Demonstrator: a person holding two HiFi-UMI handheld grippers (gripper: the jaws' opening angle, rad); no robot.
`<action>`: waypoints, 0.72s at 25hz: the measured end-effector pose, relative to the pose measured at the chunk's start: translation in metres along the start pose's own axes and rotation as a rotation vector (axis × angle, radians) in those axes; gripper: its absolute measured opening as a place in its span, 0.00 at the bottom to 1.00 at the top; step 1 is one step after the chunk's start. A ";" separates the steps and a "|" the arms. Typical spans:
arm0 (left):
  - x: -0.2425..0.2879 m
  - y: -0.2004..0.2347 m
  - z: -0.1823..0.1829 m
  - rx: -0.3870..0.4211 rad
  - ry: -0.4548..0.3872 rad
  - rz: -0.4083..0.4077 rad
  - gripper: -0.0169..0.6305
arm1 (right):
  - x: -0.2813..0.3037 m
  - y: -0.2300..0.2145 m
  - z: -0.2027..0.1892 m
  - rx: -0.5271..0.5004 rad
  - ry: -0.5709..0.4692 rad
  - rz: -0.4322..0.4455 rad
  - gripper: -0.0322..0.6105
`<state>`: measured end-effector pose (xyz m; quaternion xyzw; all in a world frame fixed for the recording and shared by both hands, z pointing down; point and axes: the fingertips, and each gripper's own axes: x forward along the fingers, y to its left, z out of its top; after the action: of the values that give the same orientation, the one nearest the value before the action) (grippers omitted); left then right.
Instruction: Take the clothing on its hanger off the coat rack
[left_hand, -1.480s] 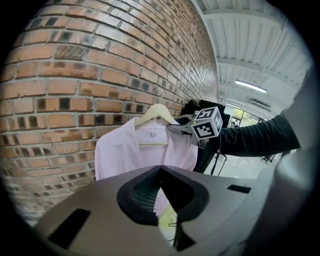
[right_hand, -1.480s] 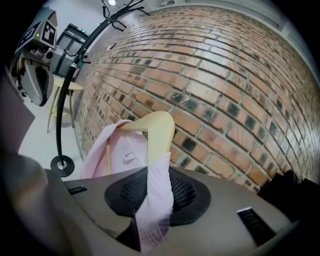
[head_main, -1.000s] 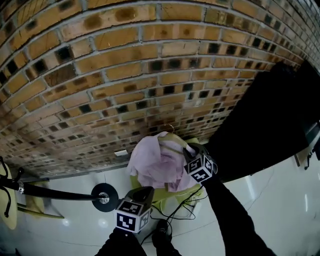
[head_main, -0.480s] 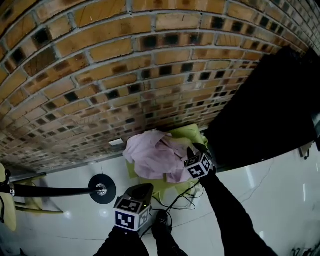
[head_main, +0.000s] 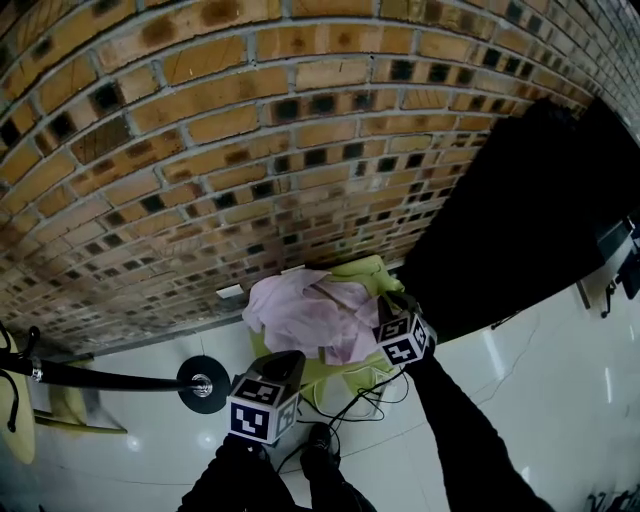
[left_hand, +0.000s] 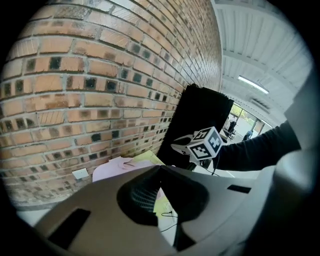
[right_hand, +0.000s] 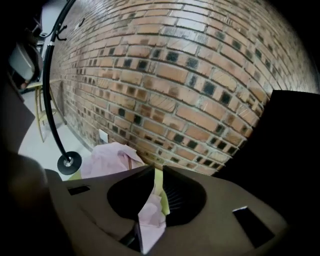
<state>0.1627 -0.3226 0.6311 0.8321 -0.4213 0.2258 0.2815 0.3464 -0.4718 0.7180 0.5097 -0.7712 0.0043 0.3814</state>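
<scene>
A pink garment (head_main: 300, 315) lies crumpled on a yellow-green seat (head_main: 375, 270) against the brick wall. A brown strip of its hanger (right_hand: 129, 162) pokes out of the folds. At the heap's right edge is my right gripper (head_main: 388, 305). Its jaws have just been closing. In the right gripper view (right_hand: 158, 170) they stand nearly together, with pink cloth (right_hand: 150, 217) pinched in the gap. My left gripper (head_main: 288, 358) hangs in front of the heap, apart from it. In the left gripper view (left_hand: 160, 168) its jaws meet with nothing between them.
The coat rack's black pole (head_main: 100, 380) and round base (head_main: 203, 383) stand at the left on the white floor. A big black panel (head_main: 520, 200) leans on the wall at the right. A dark cable (head_main: 345, 400) trails over the floor by the person's shoes (head_main: 320, 440).
The pink garment has sunk lower onto the yellow-green seat, and the hanger hook that stuck up above it no longer shows. My right gripper followed it down. The left gripper kept its place.
</scene>
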 end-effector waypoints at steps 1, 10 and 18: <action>-0.005 -0.002 0.007 0.012 -0.008 0.007 0.04 | -0.016 -0.004 0.013 0.014 -0.035 -0.007 0.08; -0.060 -0.051 0.091 0.087 -0.141 0.010 0.05 | -0.173 -0.019 0.144 0.110 -0.317 0.011 0.05; -0.107 -0.084 0.162 0.150 -0.284 -0.009 0.05 | -0.261 -0.024 0.215 0.314 -0.461 0.087 0.05</action>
<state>0.1970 -0.3272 0.4219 0.8762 -0.4349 0.1355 0.1573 0.2891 -0.3635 0.4017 0.5165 -0.8486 0.0239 0.1119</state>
